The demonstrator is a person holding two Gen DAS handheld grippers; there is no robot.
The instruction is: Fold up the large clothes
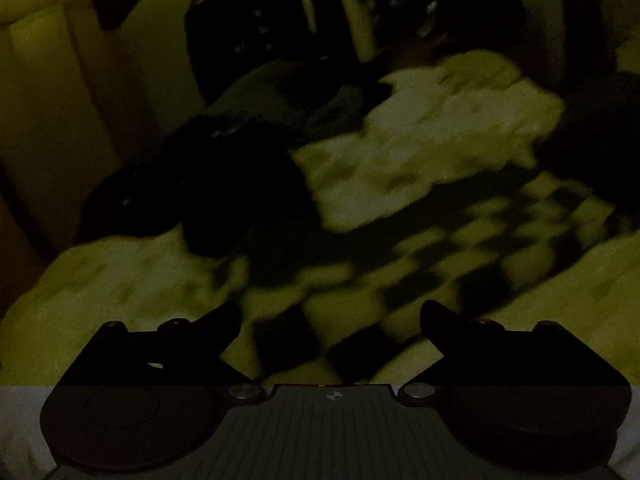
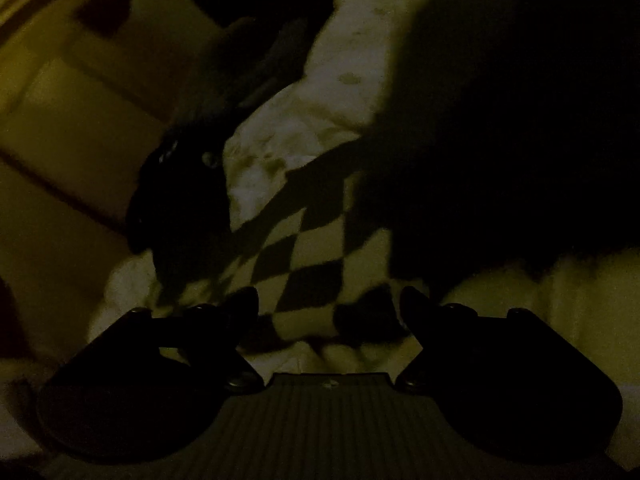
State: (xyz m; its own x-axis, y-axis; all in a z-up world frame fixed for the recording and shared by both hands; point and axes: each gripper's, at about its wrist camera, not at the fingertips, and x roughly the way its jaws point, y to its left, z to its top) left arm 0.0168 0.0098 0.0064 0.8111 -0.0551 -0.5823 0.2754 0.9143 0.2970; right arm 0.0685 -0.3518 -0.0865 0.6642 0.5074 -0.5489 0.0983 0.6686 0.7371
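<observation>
**Both grippers hanging over the checkered cloth**

I am looking down along my two grippers in a very dark, blurry room. Nearest to me, the left gripper (image 1: 332, 320) is standing with its fingers spread apart, and nothing is sitting between them. The right gripper (image 2: 330, 304) is spread apart too, with nothing pinched between its fingers.

Just past both sets of fingers, the checkered cloth (image 1: 400, 280) is lying on a pale bed cover (image 1: 120, 280). In the left view it is running from 6 o'clock up toward 2 o'clock. In the right view it is sitting at 12 o'clock from the fingers (image 2: 244, 300).

Farther out, a lighter spotted cloth (image 1: 420, 140) is lying past the checks. A dark lump (image 1: 192, 184) is resting at its 9 o'clock side; I cannot tell what it is.
</observation>
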